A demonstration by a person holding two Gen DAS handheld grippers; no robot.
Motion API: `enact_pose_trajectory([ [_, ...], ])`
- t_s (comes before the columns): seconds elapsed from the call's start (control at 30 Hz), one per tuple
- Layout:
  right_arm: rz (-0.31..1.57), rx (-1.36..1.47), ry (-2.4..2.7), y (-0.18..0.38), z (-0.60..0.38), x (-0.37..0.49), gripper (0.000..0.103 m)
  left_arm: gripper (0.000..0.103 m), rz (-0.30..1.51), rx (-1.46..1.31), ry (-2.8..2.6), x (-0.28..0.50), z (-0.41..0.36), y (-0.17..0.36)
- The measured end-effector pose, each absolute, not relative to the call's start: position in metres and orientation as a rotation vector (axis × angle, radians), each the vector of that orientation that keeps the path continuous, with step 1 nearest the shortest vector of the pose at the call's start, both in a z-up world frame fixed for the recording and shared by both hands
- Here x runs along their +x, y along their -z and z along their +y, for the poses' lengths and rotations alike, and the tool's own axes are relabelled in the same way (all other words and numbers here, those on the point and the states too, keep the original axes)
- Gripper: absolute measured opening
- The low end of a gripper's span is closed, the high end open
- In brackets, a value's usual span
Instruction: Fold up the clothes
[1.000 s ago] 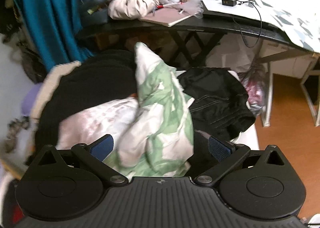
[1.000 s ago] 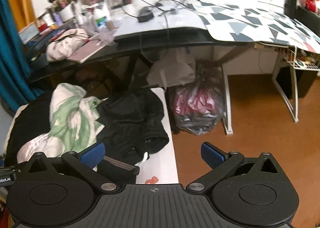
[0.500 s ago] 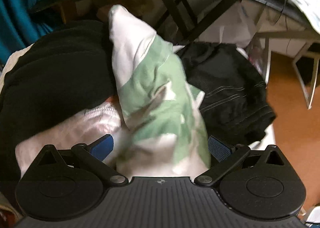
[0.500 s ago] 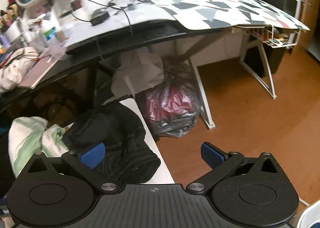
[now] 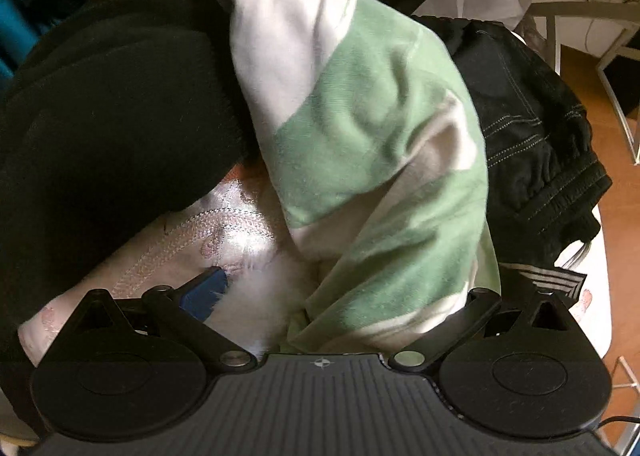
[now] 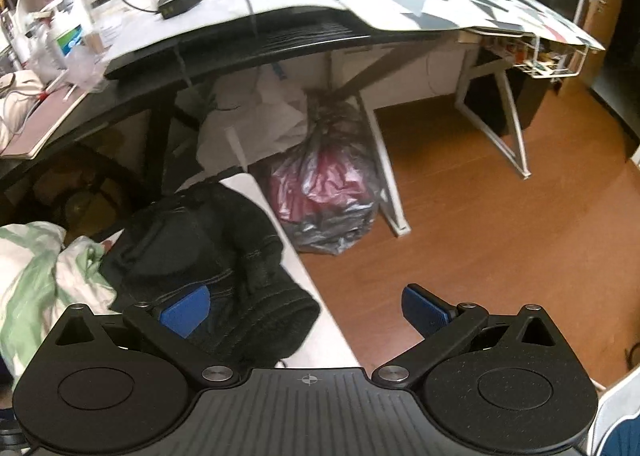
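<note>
The left gripper [image 5: 340, 292] points forward and down with its jaws spread wide; only its left blue pad [image 5: 205, 293] shows (the right one is hidden behind cloth). The right gripper [image 6: 306, 310] is held level with its jaws wide apart, both blue pads [image 6: 425, 314] visible and gripping nothing.

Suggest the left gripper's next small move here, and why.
Probably close the left gripper on the green-and-white garment: its jaws stand open and the bunched cloth already fills the space between them. The right gripper is open, holding nothing.
</note>
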State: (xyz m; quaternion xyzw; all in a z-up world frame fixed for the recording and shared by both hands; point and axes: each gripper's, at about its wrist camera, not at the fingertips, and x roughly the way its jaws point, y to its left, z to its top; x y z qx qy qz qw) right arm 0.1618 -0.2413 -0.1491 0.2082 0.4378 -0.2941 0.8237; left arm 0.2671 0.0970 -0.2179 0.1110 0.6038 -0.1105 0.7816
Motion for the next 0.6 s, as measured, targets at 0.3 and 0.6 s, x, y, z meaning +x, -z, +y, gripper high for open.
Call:
enact_pose_trajectory([
  [0.3,0.945,0.453,0.579,0.14,-0.228,0.192,0.102,0.103,1.321,0.236,0.245,0.266,0.101,0.221],
  [0.6,0.954,0.463,0.589,0.133,-0.229,0.192,0.102,0.103,1.287,0.275,0.224,0.263,0.096,0.218],
])
